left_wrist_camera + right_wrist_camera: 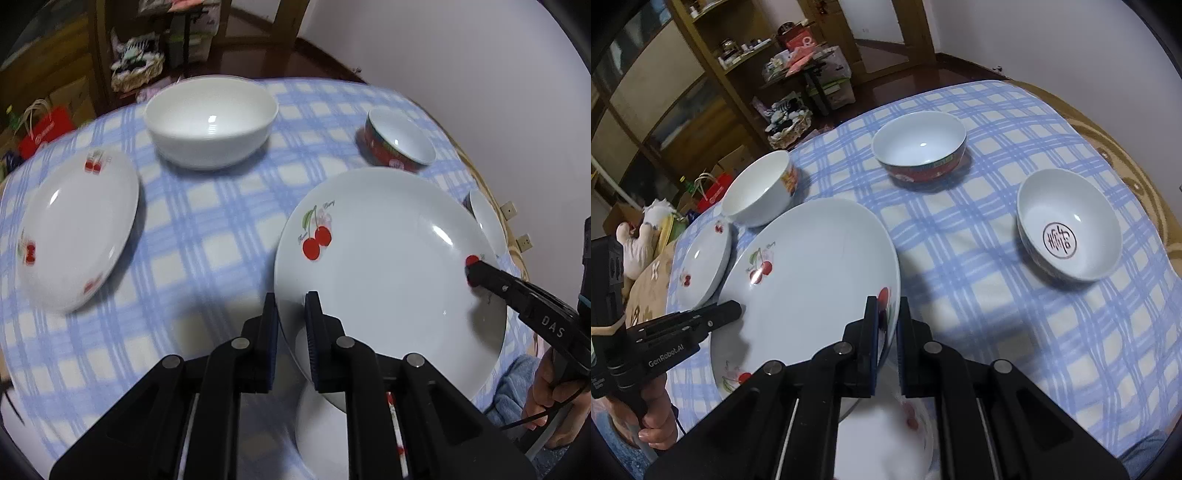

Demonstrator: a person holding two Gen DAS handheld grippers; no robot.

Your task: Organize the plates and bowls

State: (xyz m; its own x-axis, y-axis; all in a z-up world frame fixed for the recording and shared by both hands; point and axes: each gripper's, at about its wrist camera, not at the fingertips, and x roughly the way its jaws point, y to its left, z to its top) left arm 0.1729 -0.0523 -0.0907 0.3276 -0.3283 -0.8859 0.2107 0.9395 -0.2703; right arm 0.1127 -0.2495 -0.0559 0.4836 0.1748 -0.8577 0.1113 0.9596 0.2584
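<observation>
Pinching opposite edges of the big plate (388, 266), the left gripper (291, 306) and the right gripper (888, 314) carry it between them, each pair of fingers pressed onto the thin rim. It hangs tilted above the checked cloth (1015, 332), over another cherry plate (886, 435) at the near edge, which looks like the landing spot, though that plate is blurred and largely hidden by the gripper bodies. The chief risk is the grip itself: glazed china held only at the rim can slide out if either side loosens or if the two hands drift apart or twist against each other. Lowering it off-centre could clink rim on rim, chip either plate, or leave the stack rocking. The near plate sits close to the table edge, so a shove could push it off. A small plate (77, 229) lies to the left, clear of the carry. The white bowl (210, 122), red bowl (919, 151) and marked bowl (1067, 225) stand farther off and seem safe.
</observation>
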